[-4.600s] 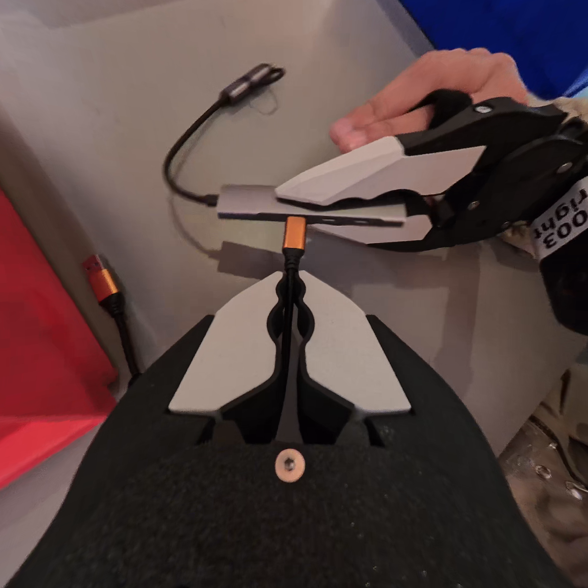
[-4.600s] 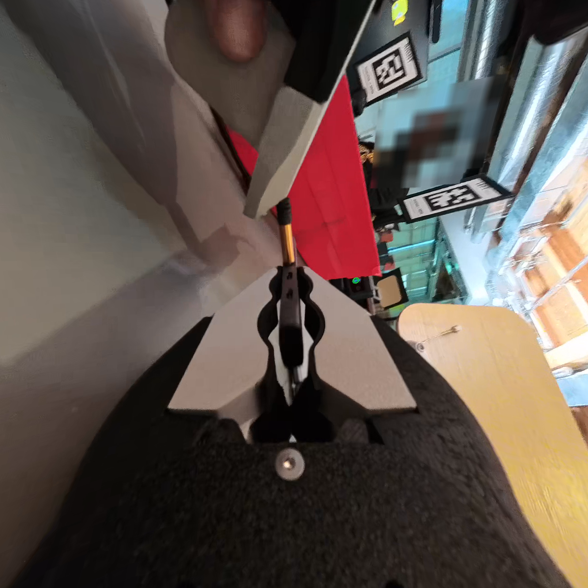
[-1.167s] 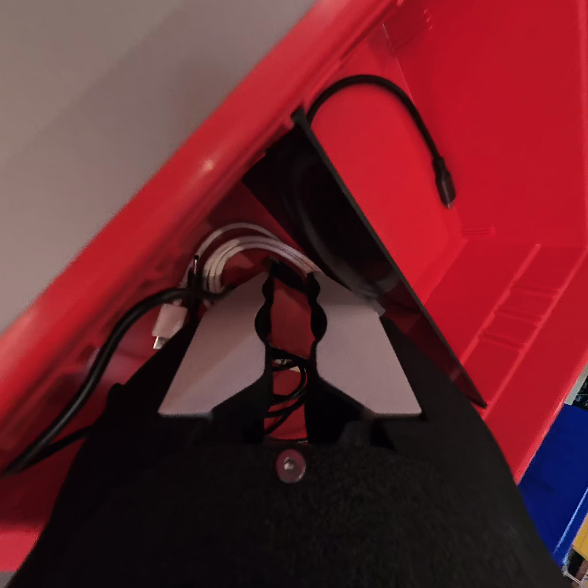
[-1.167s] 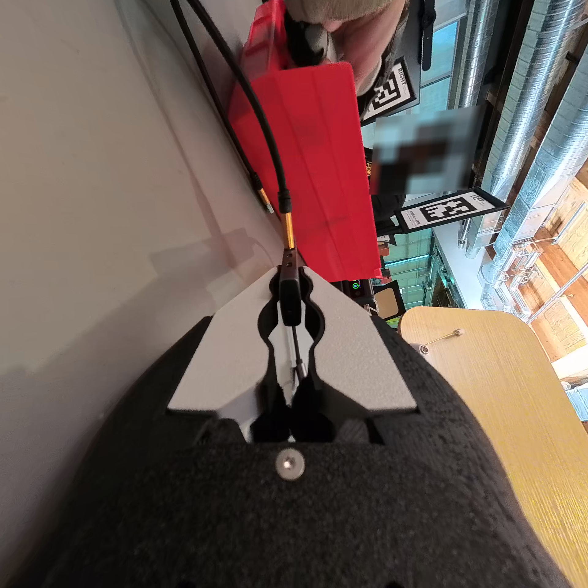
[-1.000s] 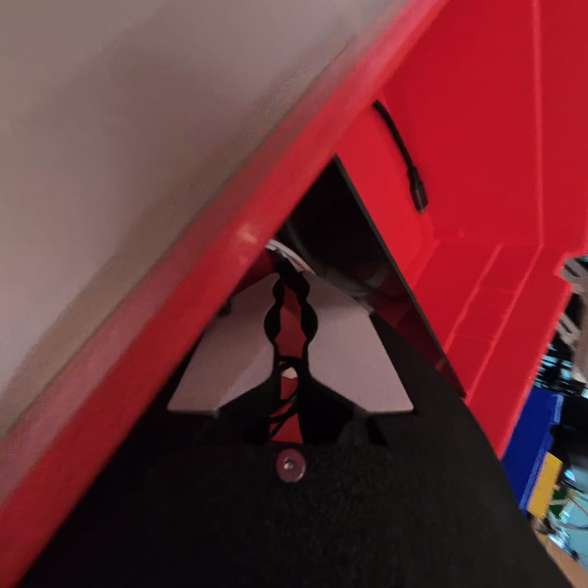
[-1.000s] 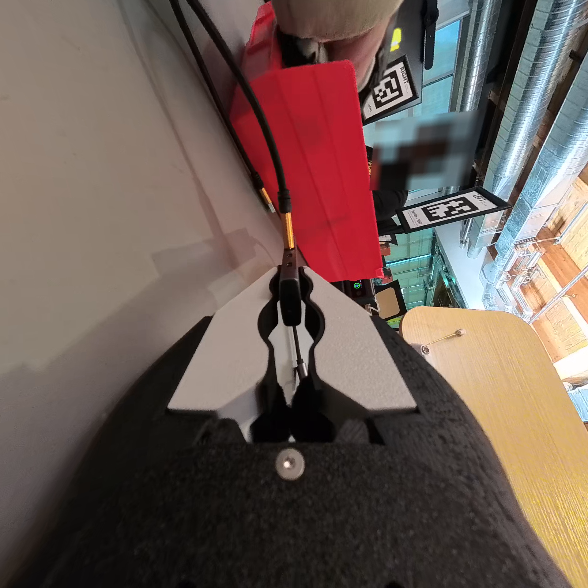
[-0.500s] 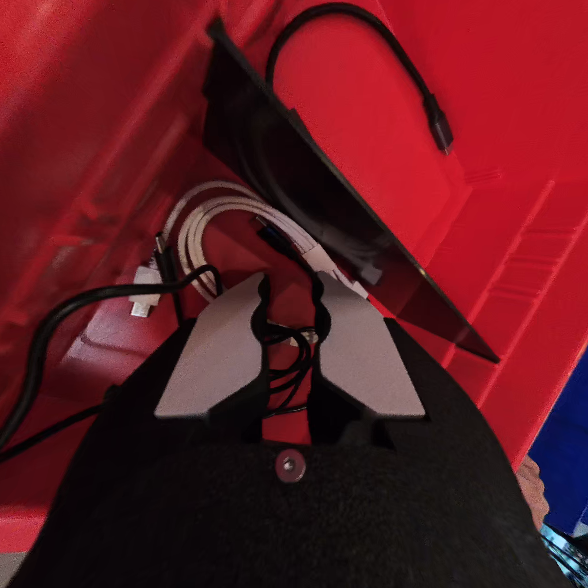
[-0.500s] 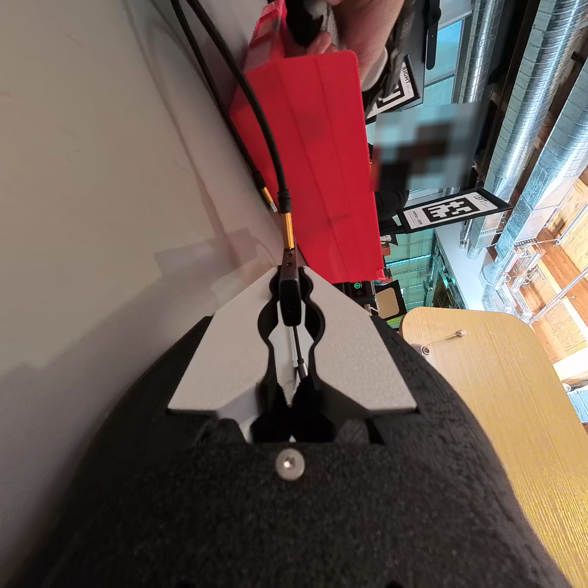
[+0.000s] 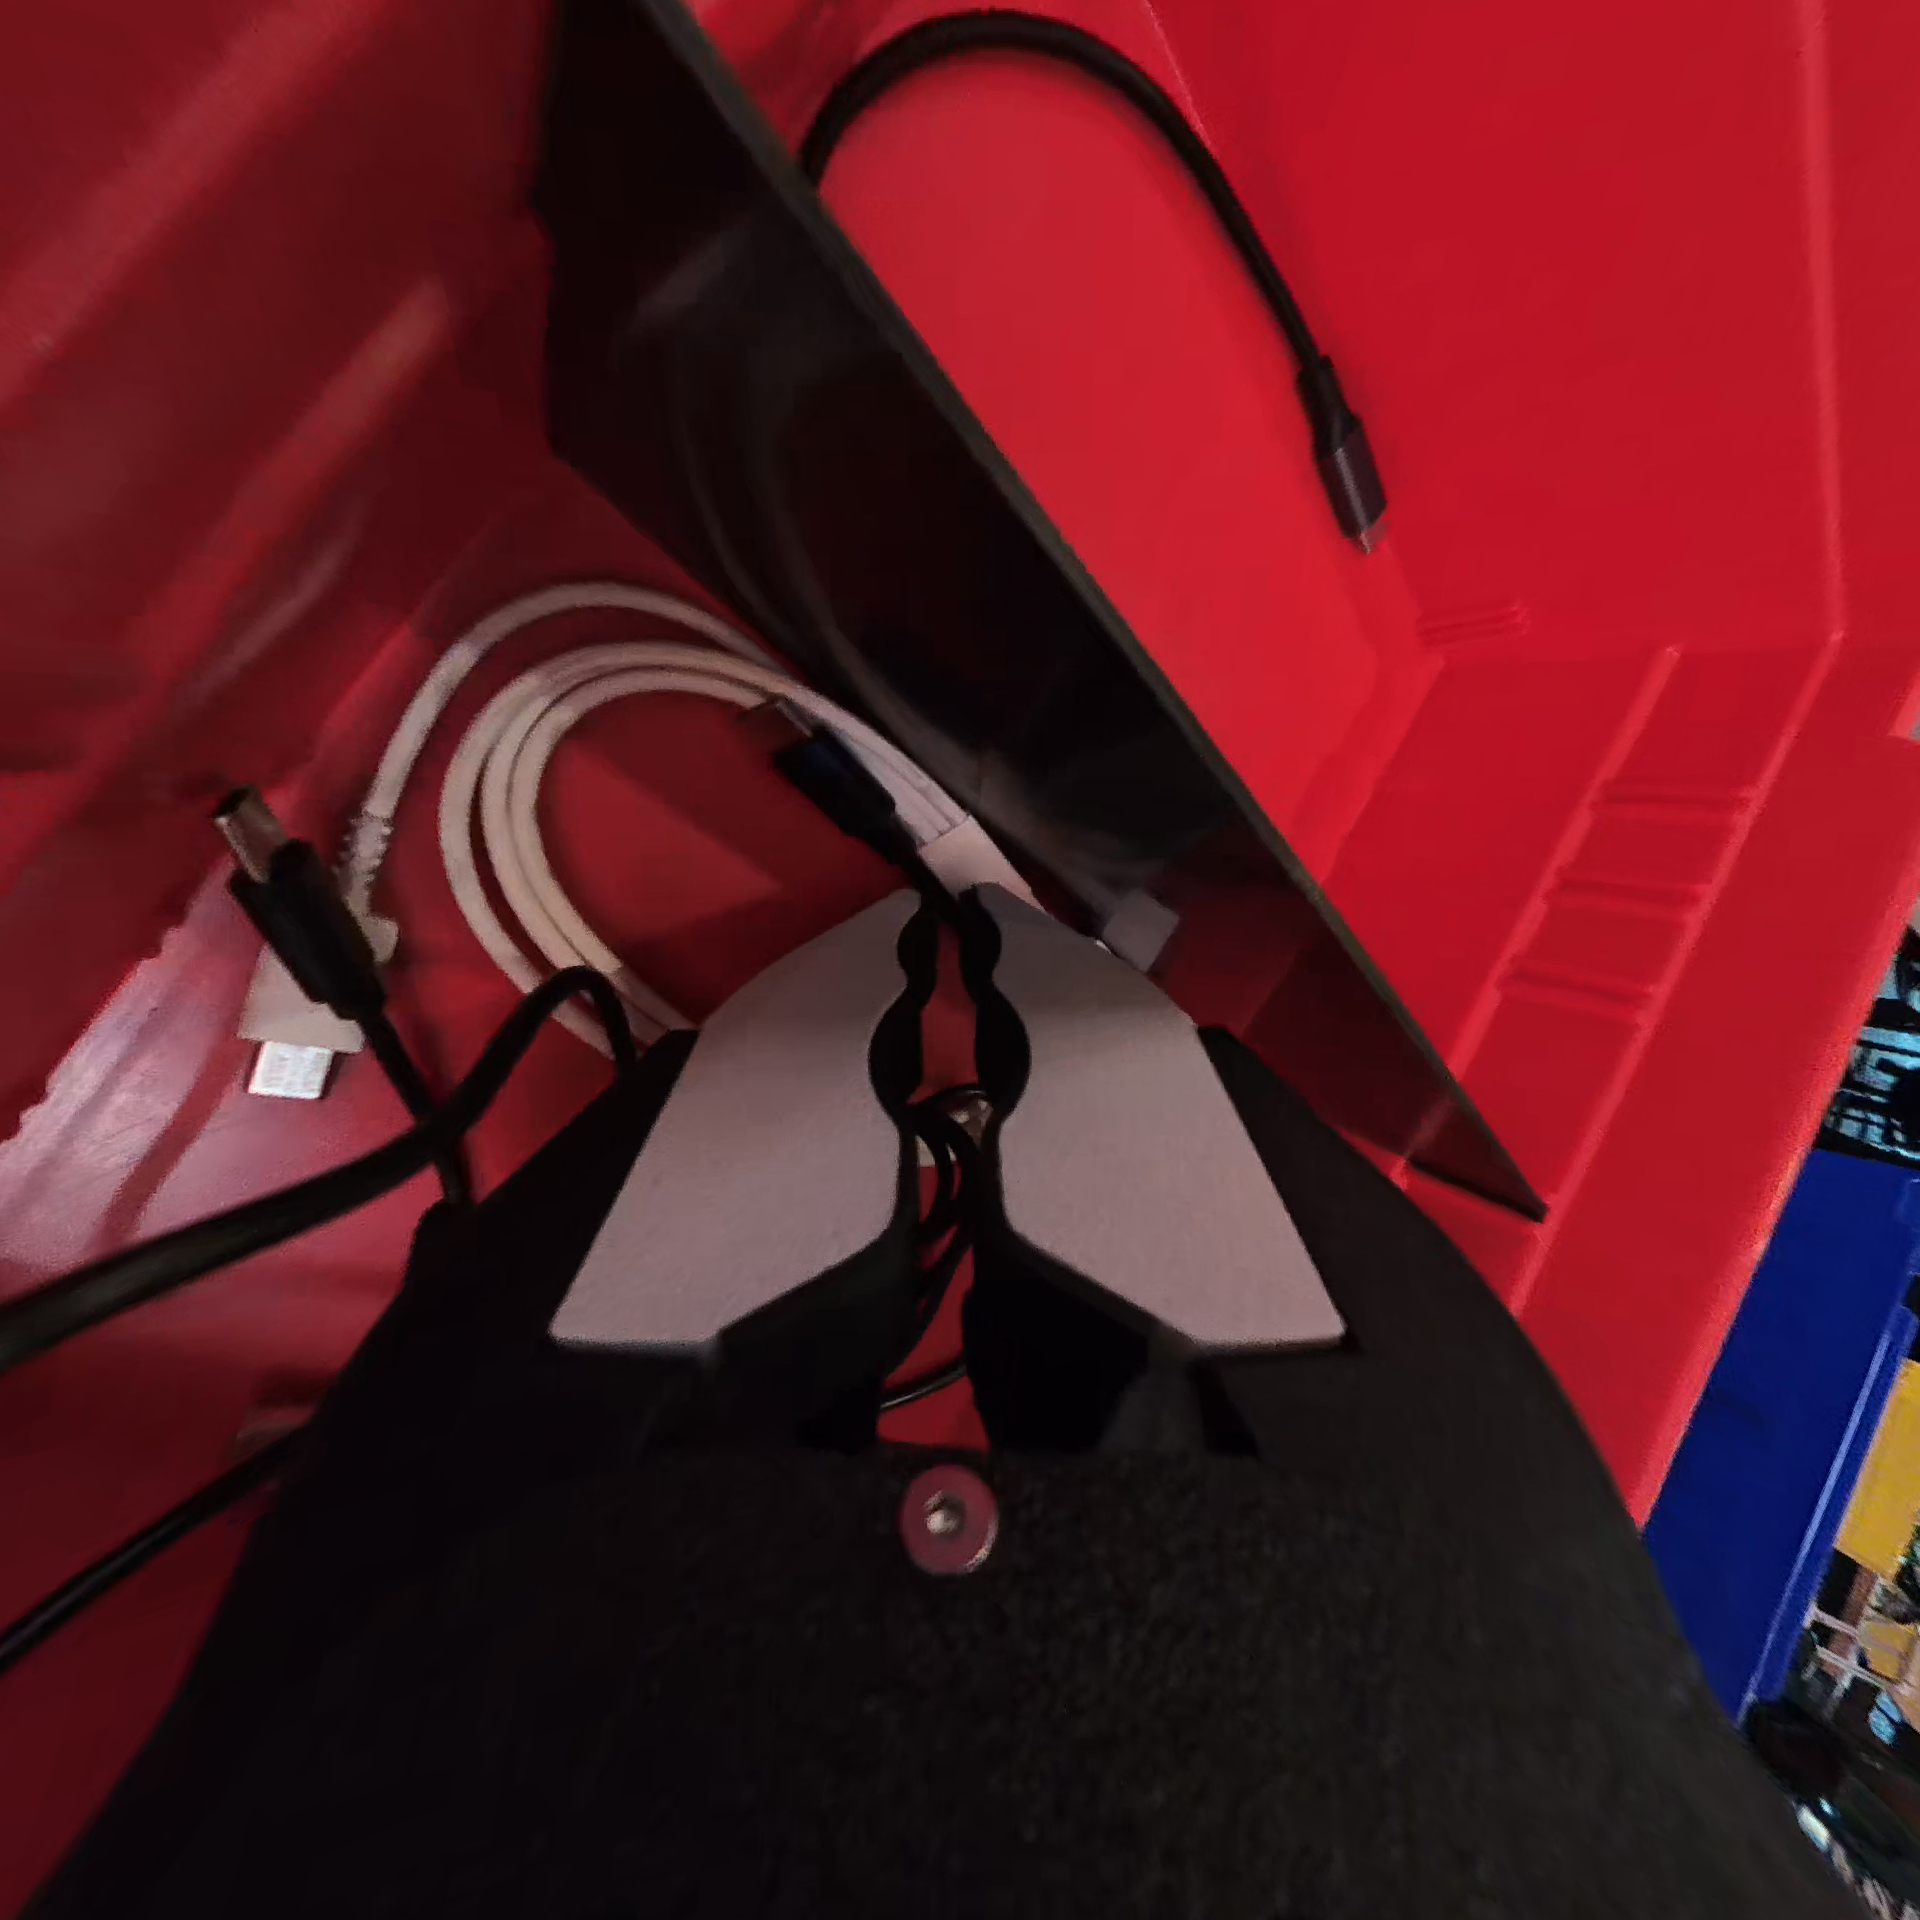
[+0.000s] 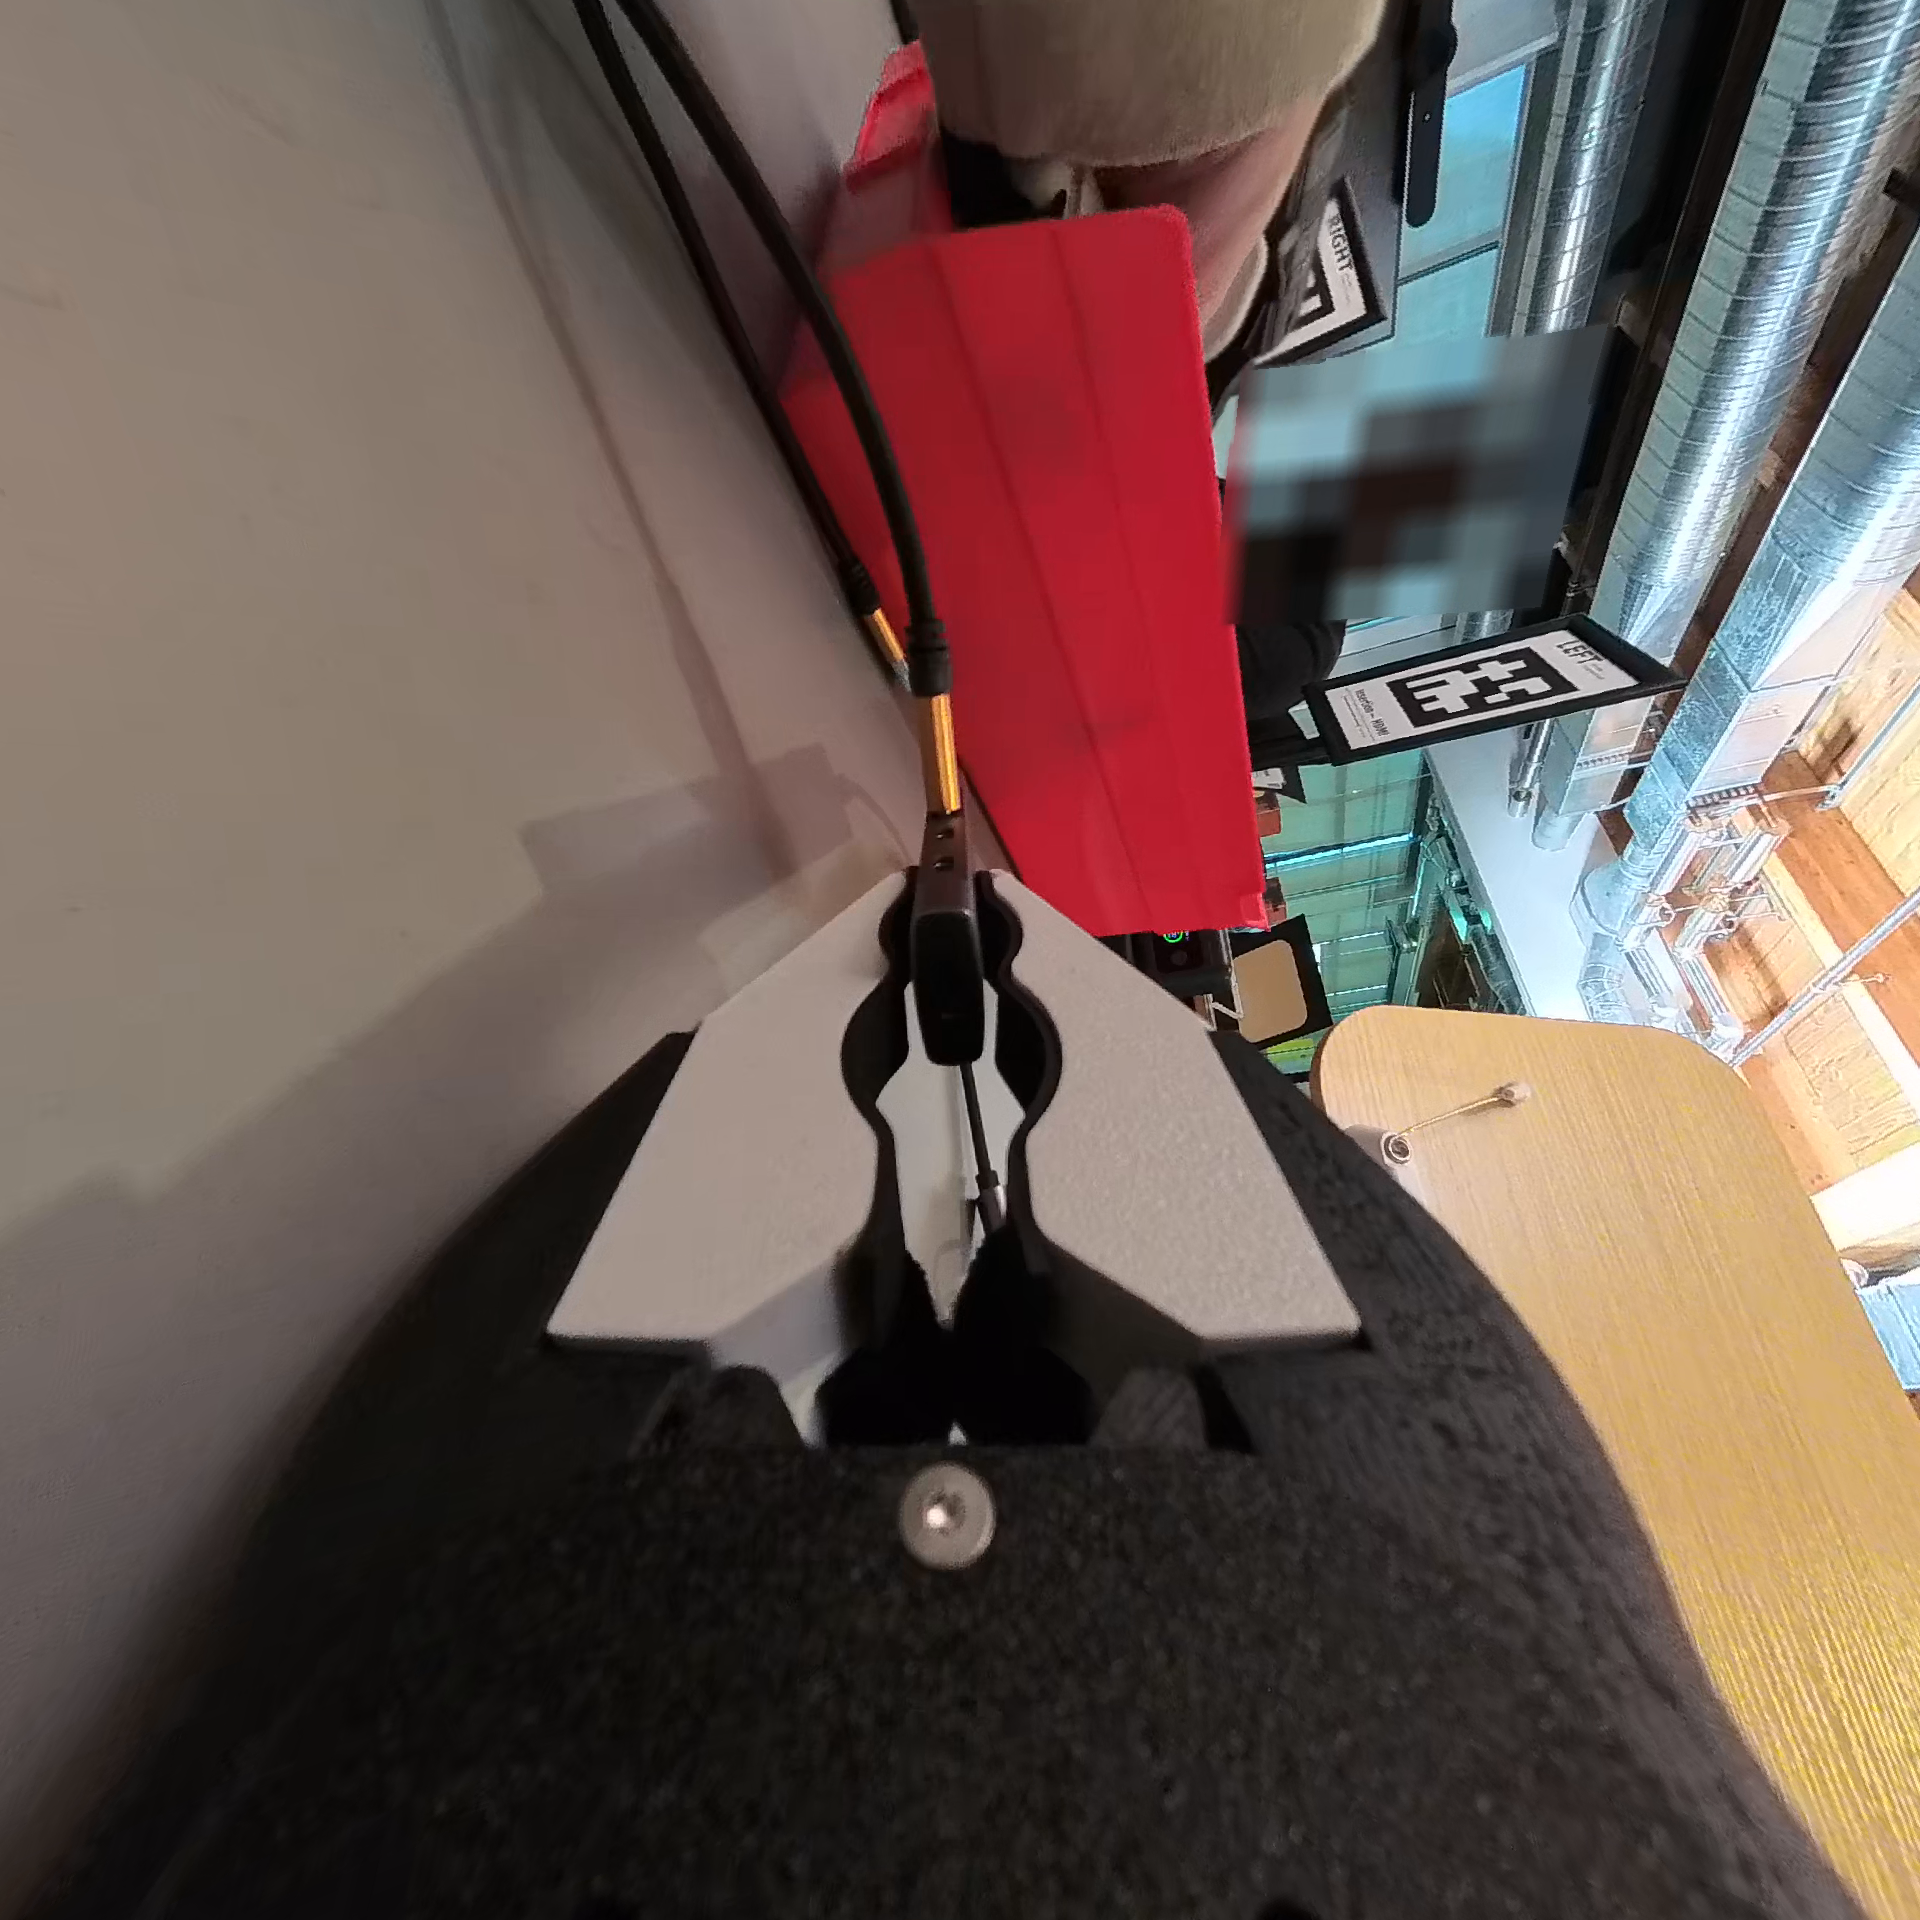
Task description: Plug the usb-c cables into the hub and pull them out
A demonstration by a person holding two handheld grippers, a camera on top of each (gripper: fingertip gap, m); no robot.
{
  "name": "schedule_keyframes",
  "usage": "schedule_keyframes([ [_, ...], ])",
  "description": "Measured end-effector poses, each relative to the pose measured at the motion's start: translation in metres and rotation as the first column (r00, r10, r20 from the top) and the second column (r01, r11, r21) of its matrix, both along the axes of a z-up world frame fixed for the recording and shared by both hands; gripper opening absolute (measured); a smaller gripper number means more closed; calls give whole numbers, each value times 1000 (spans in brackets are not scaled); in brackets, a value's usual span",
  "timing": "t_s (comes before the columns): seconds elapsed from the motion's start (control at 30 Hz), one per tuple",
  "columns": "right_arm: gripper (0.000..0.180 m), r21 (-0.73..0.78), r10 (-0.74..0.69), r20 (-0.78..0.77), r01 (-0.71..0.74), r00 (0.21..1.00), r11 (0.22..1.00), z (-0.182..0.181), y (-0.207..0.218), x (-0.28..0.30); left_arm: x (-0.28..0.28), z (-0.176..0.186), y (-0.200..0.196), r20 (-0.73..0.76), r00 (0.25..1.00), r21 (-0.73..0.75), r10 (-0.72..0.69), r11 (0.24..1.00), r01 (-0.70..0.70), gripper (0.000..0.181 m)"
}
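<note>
Red plastic fills the left wrist view: the left gripper is tipped down into a red bin, its fingers drawn narrow with a slim gap between the tips, and thin black cable runs through that gap, though whether the pads actually pinch it cannot be told. Left of the fingers lie a black plug and a coiled white cable; a dark slanted divider panel crosses the middle, and beyond it, to the right, a black usb-c cable rests loose with its grey connector free. On the right wrist view, a pale grey tabletop takes the left side, then the right gripper, rolled onto its side and clamped on the dark hub, seen edge-on. An orange-collared cable is plugged into the hub's outer end. Behind stands the bin's outer wall, and farther right a light wooden table and ribbed metal ducts.
</note>
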State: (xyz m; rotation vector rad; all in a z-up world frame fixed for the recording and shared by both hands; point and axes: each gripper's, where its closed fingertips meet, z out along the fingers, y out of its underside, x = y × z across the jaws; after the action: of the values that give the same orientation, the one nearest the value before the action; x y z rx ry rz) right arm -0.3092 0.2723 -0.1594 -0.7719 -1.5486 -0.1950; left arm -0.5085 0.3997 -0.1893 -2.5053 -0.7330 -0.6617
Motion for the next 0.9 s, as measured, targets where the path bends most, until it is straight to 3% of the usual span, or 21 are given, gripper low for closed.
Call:
schedule_keyframes([
  [0.37,9,-2,0,0,0,1000,1000,1,0,0,3,29,0,21,998,152,-51,987,47,1],
  [0.5,9,-1,-1,-1,1,1000,1000,1,0,0,2,102,-4,-44,993,417,-113,901,121,0],
  [0.7,9,11,-27,-47,27,999,1000,12,5,4,11,240,-39,-288,940,668,-182,666,333,0],
  [0.8,9,5,-36,-58,37,998,999,14,7,5,20,245,-58,-405,869,535,-284,697,477,0],
  [0.9,9,13,-29,-40,29,999,999,11,5,3,29,182,-64,-359,815,258,-455,791,555,8],
])
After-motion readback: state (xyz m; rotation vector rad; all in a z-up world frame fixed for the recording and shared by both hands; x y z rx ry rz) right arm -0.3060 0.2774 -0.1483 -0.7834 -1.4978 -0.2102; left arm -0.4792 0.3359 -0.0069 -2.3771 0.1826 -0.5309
